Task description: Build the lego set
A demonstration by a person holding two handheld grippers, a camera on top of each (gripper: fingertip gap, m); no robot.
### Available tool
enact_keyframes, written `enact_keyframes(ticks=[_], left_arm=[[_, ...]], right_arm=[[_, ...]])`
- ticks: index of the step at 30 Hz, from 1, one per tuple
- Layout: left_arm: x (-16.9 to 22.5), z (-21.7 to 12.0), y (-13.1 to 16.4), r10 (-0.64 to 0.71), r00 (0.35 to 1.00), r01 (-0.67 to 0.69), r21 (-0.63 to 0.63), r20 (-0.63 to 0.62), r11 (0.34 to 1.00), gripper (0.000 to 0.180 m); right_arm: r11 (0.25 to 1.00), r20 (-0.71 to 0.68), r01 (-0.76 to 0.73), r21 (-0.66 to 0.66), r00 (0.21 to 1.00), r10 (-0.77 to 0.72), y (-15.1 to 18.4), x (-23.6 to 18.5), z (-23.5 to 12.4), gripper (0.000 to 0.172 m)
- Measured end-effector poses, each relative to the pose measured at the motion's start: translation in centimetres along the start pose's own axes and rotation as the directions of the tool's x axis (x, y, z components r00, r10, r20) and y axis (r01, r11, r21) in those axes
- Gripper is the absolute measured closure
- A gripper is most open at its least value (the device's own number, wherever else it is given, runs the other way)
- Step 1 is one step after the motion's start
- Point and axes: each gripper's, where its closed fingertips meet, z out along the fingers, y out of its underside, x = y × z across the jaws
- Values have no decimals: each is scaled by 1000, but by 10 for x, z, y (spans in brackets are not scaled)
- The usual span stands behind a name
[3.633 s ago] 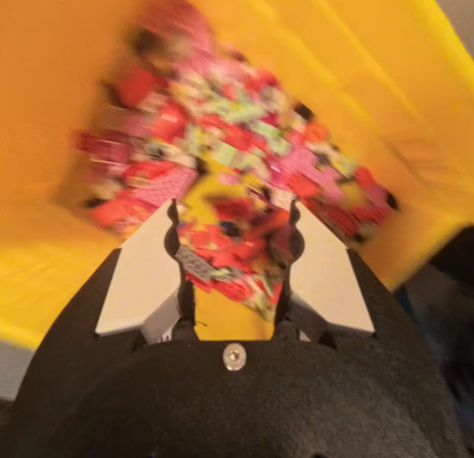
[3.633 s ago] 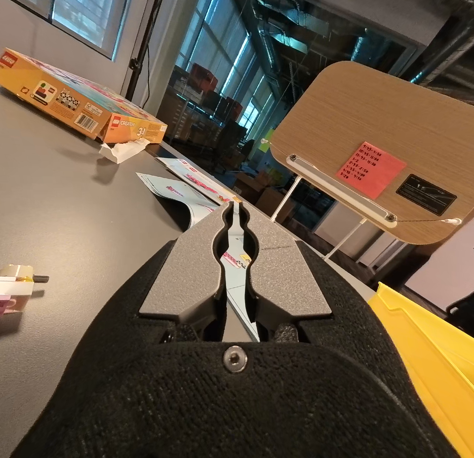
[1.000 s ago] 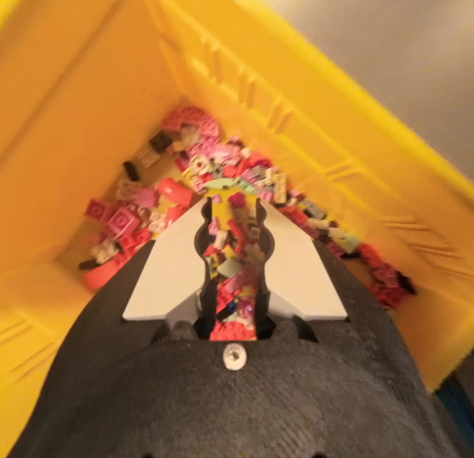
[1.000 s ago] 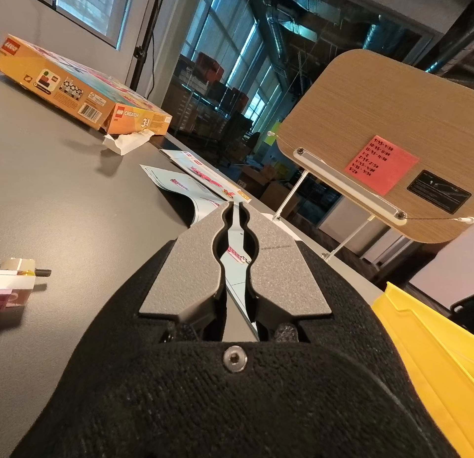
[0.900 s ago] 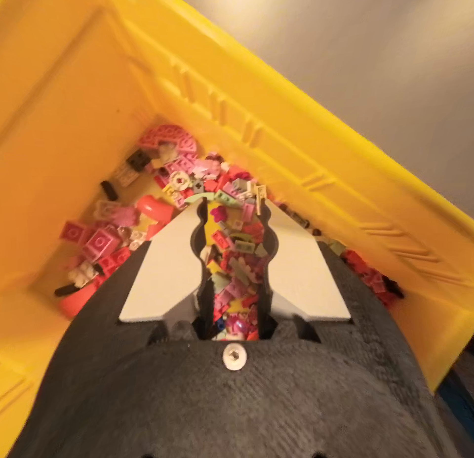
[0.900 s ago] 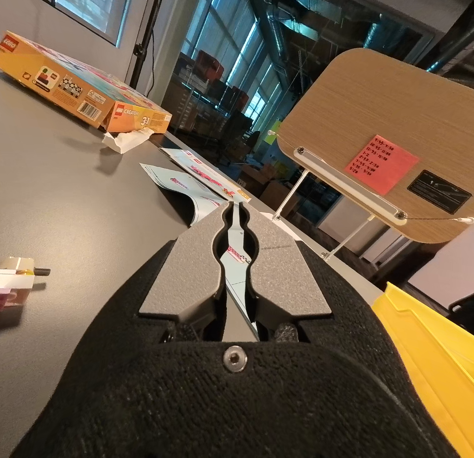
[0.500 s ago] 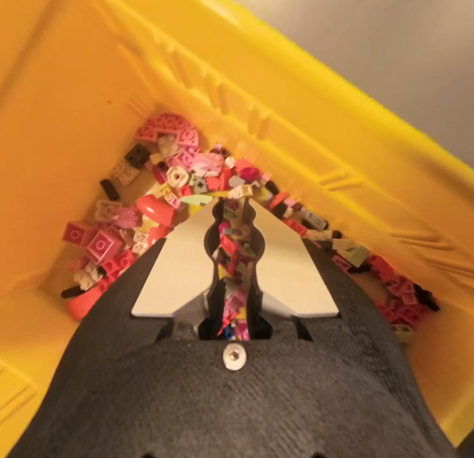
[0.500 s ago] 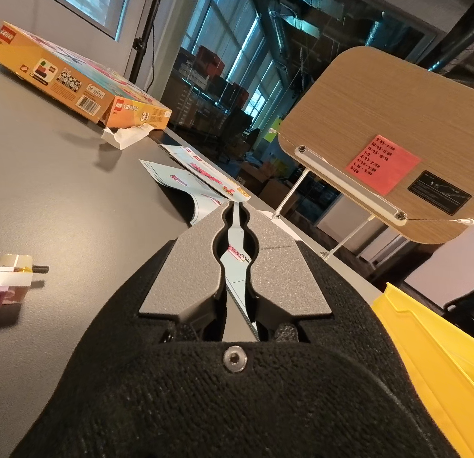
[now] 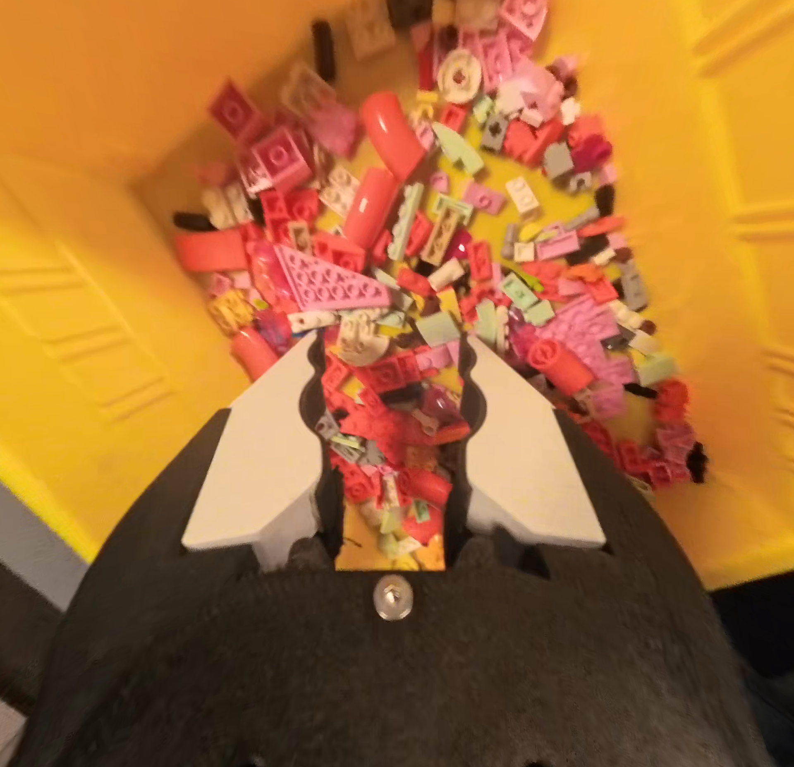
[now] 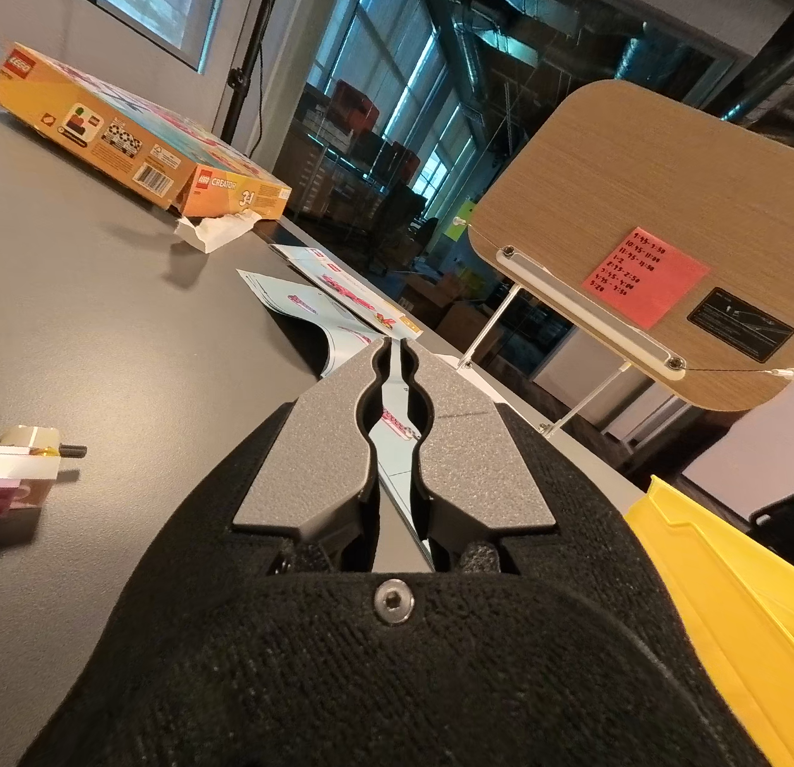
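Left gripper [image 9: 389,342] inside yellow bin [image 9: 107,196], white fingers spread wide, nothing gripped; heap of red, pink, mint toy bricks [image 9: 429,247] just beyond tips.

Right gripper [image 10: 395,342] low over grey table [image 10: 129,325], grey fingers closed, nothing between.

Printed orange toy box [image 10: 142,153] far left, printed booklets [image 10: 343,299] ahead, pink handwritten note [image 10: 644,275] on wooden board [image 10: 636,179] far right.

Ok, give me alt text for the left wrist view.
The left gripper, jaws open and holding nothing, points down into a yellow bin over a heap of small building bricks, mostly red and pink. The picture is slightly blurred.
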Motion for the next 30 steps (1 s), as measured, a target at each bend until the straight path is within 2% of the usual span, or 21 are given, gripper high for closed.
enact_keyframes(ticks=[5,9,18,19,20,22,24,25,27,30], left_arm=[[19,2,18,-40,995,32,-86,-96,996,113],[33,1,14,5,991,-15,-76,-134,997,113],[67,-9,6,78,940,-99,-48,-333,994,114],[55,-12,2,70,959,-80,-26,-275,996,110],[33,-18,-5,43,985,-40,18,-165,999,110],[-10,-44,-23,-64,998,63,164,-4,984,122],[-39,-67,-36,-151,987,132,281,47,951,138],[-48,-71,-39,-163,985,138,294,62,946,145],[-64,-68,-39,-158,980,124,248,123,961,149],[-69,-43,-35,-90,985,78,90,150,993,149]], right_arm=[[1000,-6,-4,4,1000,4,-1,1,0,168],[1000,-4,-5,6,1000,5,-1,1,0,168],[1000,2,-8,8,1000,8,-1,0,-1,168],[1000,0,-10,8,1000,10,-1,0,-1,168],[1000,-2,-11,9,1000,11,-1,1,-1,168],[1000,-4,-14,11,1000,14,-1,2,-1,168],[1000,-5,-14,11,1000,14,-2,2,-1,168],[1000,-4,-13,11,1000,13,-2,1,-1,168],[1000,-3,-14,11,1000,14,-2,1,-1,168],[1000,-3,-16,13,1000,16,-2,1,-1,168]])
